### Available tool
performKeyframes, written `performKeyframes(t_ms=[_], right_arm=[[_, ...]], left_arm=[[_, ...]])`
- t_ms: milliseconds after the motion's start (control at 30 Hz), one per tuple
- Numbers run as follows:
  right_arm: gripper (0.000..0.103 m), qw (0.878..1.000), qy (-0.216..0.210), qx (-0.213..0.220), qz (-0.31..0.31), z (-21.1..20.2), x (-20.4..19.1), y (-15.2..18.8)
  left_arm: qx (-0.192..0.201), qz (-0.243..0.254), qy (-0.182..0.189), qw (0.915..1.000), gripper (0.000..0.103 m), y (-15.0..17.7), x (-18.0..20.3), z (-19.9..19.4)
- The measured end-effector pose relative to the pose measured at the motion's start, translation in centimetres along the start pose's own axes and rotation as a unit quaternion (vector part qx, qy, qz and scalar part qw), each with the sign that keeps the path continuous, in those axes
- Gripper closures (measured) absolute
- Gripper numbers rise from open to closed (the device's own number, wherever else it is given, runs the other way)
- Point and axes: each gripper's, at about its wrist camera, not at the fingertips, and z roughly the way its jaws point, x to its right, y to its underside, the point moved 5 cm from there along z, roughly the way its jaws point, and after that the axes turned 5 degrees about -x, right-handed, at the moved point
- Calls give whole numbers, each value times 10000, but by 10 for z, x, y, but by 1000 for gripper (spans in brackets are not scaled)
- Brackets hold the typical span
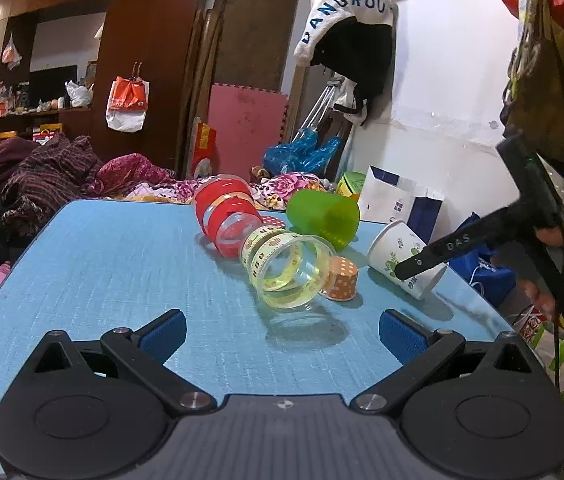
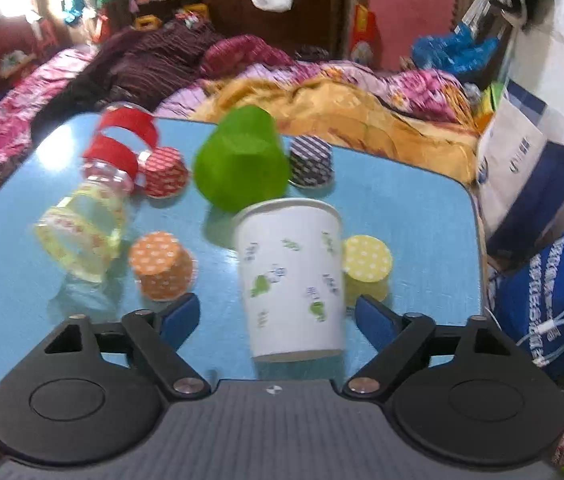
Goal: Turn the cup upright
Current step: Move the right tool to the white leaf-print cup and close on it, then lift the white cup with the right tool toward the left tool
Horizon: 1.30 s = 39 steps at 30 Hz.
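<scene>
A white paper cup with green prints lies on its side on the blue table, mouth pointing away from me in the right wrist view. My right gripper is open, its blue pads on either side of the cup's base, not touching. In the left wrist view the same cup lies at the right, with a right gripper finger in front of it. My left gripper is open and empty above the near table area.
A green cup, a red-banded clear cup and a yellow-banded clear cup lie on their sides. Small orange, red, striped and yellow paper cups stand nearby. Bags sit beyond the right table edge.
</scene>
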Motion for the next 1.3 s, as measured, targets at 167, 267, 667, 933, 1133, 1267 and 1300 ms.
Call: performKeyframes(t_ms=[167, 267, 667, 933, 1133, 1267, 1300], right_arm=[[45, 9996, 16, -220, -173, 2, -5, 3], [45, 9996, -61, -177, -216, -7, -10, 8], [45, 9867, -1425, 238, 740, -62, -44, 72], [45, 9814, -1626, 273, 987, -50, -73, 69], [45, 9891, -1232, 210, 777, -41, -87, 73], [45, 9907, -1144, 186, 707, -39, -95, 74], [45, 9915, -1095, 170, 689, -38, -94, 73]], left_arm=[[-10, 33, -9, 10000, 0, 1, 2, -1], [29, -28, -48, 10000, 0, 1, -2, -2], [50, -400, 219, 9989, 0, 8, -27, -8], [100, -704, 311, 9970, 0, 9, -40, -17], [-208, -799, 352, 9960, 0, 15, -40, -8], [-257, -790, 356, 9959, 0, 17, -40, -8], [-249, -793, 361, 9959, 0, 17, -40, -8]])
